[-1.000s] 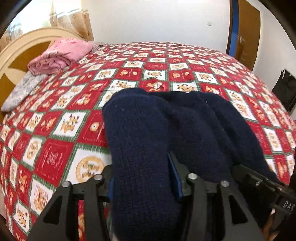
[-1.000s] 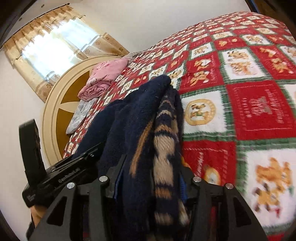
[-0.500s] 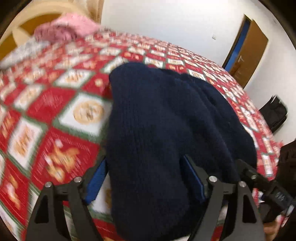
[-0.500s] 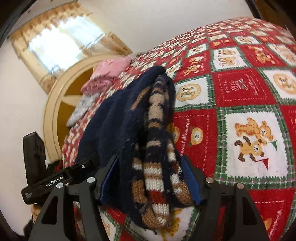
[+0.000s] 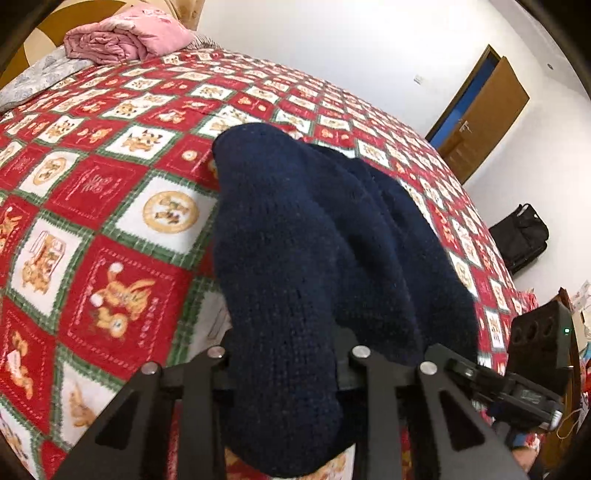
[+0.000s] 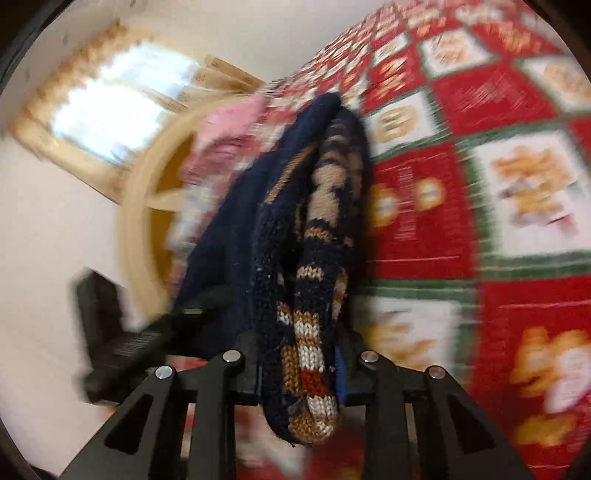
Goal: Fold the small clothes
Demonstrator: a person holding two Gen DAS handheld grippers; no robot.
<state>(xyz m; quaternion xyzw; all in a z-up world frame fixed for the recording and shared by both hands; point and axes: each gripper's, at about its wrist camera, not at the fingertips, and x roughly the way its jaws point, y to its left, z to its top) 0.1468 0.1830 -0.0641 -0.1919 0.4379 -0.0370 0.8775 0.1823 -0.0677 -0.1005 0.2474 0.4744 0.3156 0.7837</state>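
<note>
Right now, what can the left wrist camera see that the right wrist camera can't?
Only the left wrist view shows the brown wooden door and the black bag on the floor. Only the right wrist view shows the bright curtained window and the sweater's tan, white and rust stripes. Both show the navy knitted sweater, the red patchwork bedspread and the folded pink blanket.

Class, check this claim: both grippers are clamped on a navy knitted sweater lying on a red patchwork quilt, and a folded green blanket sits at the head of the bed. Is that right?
One detail is wrong: the folded blanket at the head of the bed is pink, not green, as the left wrist view shows. The rest holds: the left gripper and right gripper both clamp the navy sweater on the red quilt.
</note>
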